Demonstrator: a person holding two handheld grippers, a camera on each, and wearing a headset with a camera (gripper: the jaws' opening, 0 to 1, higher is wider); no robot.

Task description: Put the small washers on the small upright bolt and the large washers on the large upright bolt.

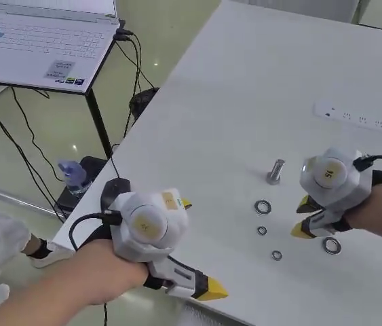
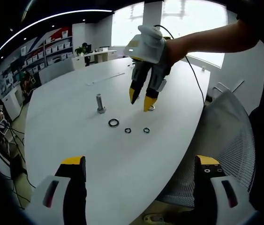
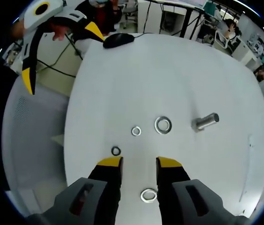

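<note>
White table point(image 1: 245, 81), right gripper point(image 3: 139, 162) half-open above a large washer point(image 3: 149, 195) lying just behind its tips, left gripper point(image 2: 139, 161) wide, empty

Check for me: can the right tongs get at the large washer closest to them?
Probably yes. The right tongs are open, and that large washer lies flat on the bare table between the jaws, just behind their tips. Nothing covers it; a slight pull back should do.
</note>
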